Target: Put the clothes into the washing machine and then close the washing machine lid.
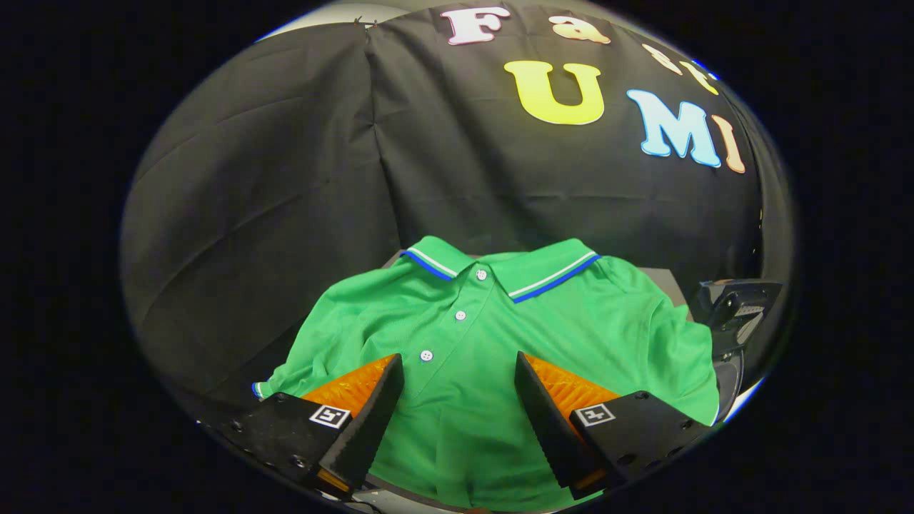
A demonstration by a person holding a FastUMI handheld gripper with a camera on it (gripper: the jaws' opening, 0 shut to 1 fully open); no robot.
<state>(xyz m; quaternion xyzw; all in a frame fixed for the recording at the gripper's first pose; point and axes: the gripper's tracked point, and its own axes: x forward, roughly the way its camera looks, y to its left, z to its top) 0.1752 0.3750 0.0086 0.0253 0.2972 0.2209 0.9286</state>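
Note:
A green polo shirt with a blue-and-white striped collar and white buttons lies spread out flat, collar away from me. My gripper hovers over its chest with the fingers wide apart, one on each side of the button placket. Nothing sits between the fingers, and whether the tips touch the cloth cannot be told. The shirt covers most of the surface under it.
A dark device stands just past the shirt's right sleeve. The black cloth wall hangs close behind the shirt. A strip of pale surface shows below the shirt's hem near the fingers.

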